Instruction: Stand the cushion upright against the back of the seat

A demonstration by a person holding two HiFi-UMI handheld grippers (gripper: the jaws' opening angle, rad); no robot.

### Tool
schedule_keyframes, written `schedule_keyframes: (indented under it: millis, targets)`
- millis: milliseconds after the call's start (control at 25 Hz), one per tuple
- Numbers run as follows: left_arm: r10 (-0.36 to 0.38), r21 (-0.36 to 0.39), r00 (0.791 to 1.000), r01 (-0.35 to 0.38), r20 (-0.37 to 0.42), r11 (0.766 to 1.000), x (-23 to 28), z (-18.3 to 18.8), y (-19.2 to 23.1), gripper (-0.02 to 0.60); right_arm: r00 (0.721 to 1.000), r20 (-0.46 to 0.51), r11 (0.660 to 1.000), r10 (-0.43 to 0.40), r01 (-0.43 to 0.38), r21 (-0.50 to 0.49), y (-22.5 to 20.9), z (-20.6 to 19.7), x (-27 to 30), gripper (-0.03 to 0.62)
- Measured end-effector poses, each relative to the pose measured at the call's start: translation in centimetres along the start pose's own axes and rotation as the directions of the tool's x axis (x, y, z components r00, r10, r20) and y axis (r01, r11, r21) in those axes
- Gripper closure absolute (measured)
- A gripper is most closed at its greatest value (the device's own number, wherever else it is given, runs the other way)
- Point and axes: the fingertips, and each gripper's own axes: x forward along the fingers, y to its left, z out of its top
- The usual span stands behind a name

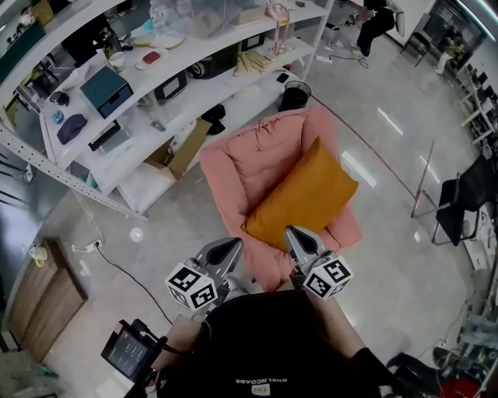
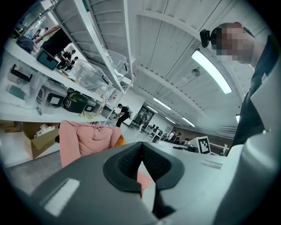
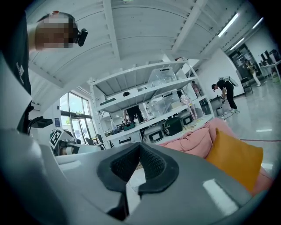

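Orange cushion [image 1: 303, 194] is on the pink seat [image 1: 241, 159], set diagonally. Its top corner is up against the backrest and its lower edge is near the seat's front lip. The right gripper view shows it propped up, not flat [image 3: 237, 160], with the pink back [image 3: 189, 143] just behind it. Can't tell the exact lean from overhead.

Right gripper [image 1: 299, 241]: jaws fully together with nothing between them, and its own view confirms that [image 3: 139, 154]. The tip sits just by the cushion's lower edge. In that view the cushion is off to the right of the jaws, not in them.

Left gripper [image 1: 226, 250]: pads also pressed together, empty [image 2: 141, 151]. It's at the seat's front-left corner, clear of the cushion. Its view shows the seat [image 2: 83, 140] ahead with only a sliver of orange behind it.

Both grippers are held low in front of the person and point roughly level at the seat.

Surroundings:
- White shelving [image 1: 194, 58] behind the seat, holding a blue box [image 1: 107, 89].
- Open cardboard box [image 1: 183, 148] on the floor under it.
- Black bin [image 1: 296, 95] just behind the seat back.
- Black chair [image 1: 467, 204] well off to the right.
- Wooden cabinet [image 1: 35, 299] at far left.
- A person [image 1: 377, 19] stands at the far end of the room.
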Motion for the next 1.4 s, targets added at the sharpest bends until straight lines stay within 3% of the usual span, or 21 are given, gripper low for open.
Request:
schedule_keyframes:
  millis: [640,680,1040,1400]
  targets:
    - [0.171,0.009,0.985,-0.17,-0.015,0.985,6.7,-0.4,0.0,0.562,0.994,-0.06,0.995,-0.095,0.095,-0.004,-16.0,0.2,-1.7,0.532]
    - [0.187,0.011,0.982,-0.186,-0.017,0.982,7.1,-0.7,-0.2,0.536,0.993,-0.068,0.995,-0.101,0.101,-0.003,-17.2,0.1,-1.8,0.522]
    - [0.306,0.02,0.952,-0.306,-0.008,0.952,9.6,0.0,-0.1,0.505,0.975,-0.158,0.988,-0.156,0.155,-0.019,-27.3,-0.8,1.0,0.443]
    - [0.429,-0.011,0.903,-0.429,0.011,0.903,11.0,-0.8,-0.9,0.494,0.939,-0.285,0.981,-0.192,0.179,-0.072,-35.9,-3.1,5.0,0.344]
